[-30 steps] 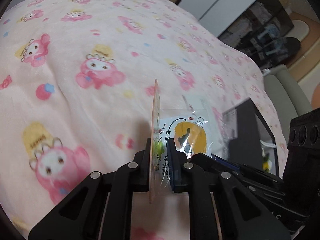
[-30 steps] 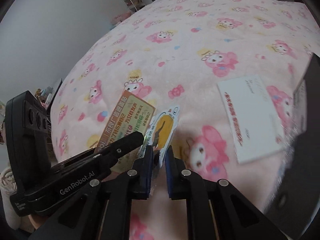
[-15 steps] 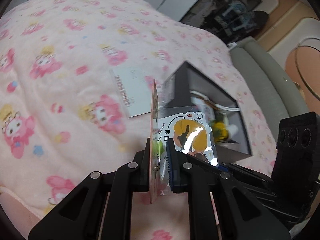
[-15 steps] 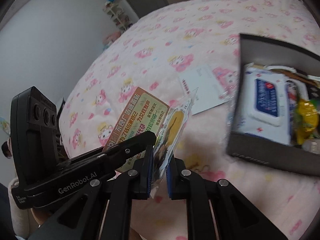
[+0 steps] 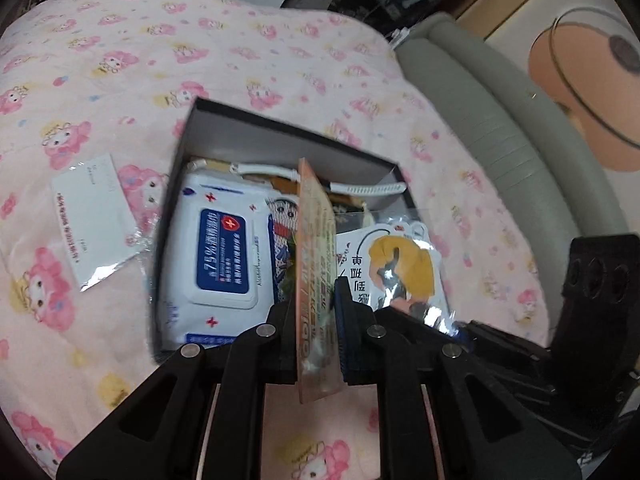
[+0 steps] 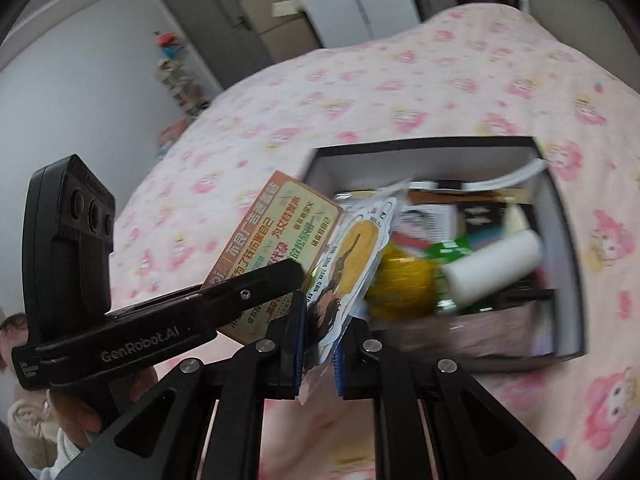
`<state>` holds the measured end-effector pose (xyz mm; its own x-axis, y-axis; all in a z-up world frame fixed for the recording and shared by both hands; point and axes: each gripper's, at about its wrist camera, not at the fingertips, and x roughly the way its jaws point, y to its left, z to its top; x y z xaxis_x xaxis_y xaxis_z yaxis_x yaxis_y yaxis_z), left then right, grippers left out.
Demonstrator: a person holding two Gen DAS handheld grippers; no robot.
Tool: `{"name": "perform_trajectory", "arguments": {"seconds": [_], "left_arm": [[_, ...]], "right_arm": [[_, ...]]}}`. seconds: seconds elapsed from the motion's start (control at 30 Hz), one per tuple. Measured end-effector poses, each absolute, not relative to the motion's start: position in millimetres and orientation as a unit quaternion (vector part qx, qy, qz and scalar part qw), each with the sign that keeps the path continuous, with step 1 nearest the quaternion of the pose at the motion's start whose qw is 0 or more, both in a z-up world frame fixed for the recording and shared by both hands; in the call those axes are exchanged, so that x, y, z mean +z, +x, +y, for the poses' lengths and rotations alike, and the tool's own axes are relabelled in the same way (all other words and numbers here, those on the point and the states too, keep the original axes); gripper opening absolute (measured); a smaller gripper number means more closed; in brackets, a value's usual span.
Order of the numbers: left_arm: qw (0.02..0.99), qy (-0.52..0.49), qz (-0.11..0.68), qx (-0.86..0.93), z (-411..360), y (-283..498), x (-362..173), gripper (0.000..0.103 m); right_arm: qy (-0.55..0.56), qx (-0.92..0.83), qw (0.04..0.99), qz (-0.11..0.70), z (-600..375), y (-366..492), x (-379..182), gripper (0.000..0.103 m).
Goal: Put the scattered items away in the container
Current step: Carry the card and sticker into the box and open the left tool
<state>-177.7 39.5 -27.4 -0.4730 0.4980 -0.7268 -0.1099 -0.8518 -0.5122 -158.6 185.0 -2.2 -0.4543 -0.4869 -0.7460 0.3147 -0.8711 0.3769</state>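
My left gripper [image 5: 314,304] is shut on an orange printed card [image 5: 316,264], held edge-on above the near rim of the black box [image 5: 280,130]. My right gripper [image 6: 318,316] is shut on a clear sticker packet with a yellow figure [image 6: 352,256]; the packet also shows in the left wrist view [image 5: 400,268]. Both items hang side by side over the box [image 6: 424,148]. Inside lie a white wet-wipes pack [image 5: 224,248], a white strap [image 5: 360,190], a yellow object [image 6: 404,284] and a white cylinder [image 6: 496,268].
A white card in clear wrap [image 5: 94,216] lies on the pink cartoon-print blanket [image 5: 100,80] left of the box. A grey sofa edge [image 5: 520,140] runs along the right. The left gripper's body [image 6: 68,256] sits close at the right gripper's left.
Both grippers have swung with their items from over bare blanket to just above the black box, which now fills the middle of both views.
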Motion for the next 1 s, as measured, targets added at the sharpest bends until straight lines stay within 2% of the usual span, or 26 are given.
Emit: {"name": "perform_trajectory", "arguments": {"seconds": [0.13,0.2,0.23,0.27,0.47,0.53,0.7,0.8,0.87,0.93,1.0], "left_arm": [[0.16,-0.503,-0.167,0.833,63,-203,-44,0.012],[0.15,-0.506,-0.162,0.834,64,-219,-45,0.02],[0.143,-0.511,-0.156,0.833,63,-226,-45,0.034],[0.135,-0.515,-0.152,0.833,61,-232,-44,0.038],[0.125,-0.495,-0.156,0.846,38,-222,-35,0.037],[0.135,-0.501,-0.146,0.842,41,-217,-36,0.033],[0.172,-0.511,-0.108,0.836,67,-211,-36,0.032],[0.187,-0.514,-0.094,0.832,84,-213,-37,0.032],[0.188,-0.52,-0.087,0.828,93,-215,-41,0.032],[0.189,-0.526,-0.08,0.825,102,-218,-45,0.032],[0.19,-0.532,-0.074,0.822,111,-220,-50,0.032]], "right_arm": [[0.485,-0.841,0.213,-0.11,205,-189,-27,0.01],[0.483,-0.842,0.209,-0.118,211,-205,-31,0.009],[0.482,-0.843,0.205,-0.122,214,-211,-33,0.009],[0.481,-0.845,0.198,-0.122,218,-211,-33,0.009],[0.472,-0.86,0.152,-0.121,237,-215,-35,0.009],[0.469,-0.864,0.137,-0.12,244,-217,-36,0.01],[0.471,-0.87,0.097,-0.108,259,-221,-38,0.014],[0.474,-0.873,0.078,-0.087,266,-221,-32,0.027],[0.46,-0.881,0.078,-0.076,272,-213,-21,0.041],[0.439,-0.895,0.062,-0.055,275,-202,-9,0.045],[0.427,-0.902,0.052,-0.032,277,-189,-1,0.045]]}}
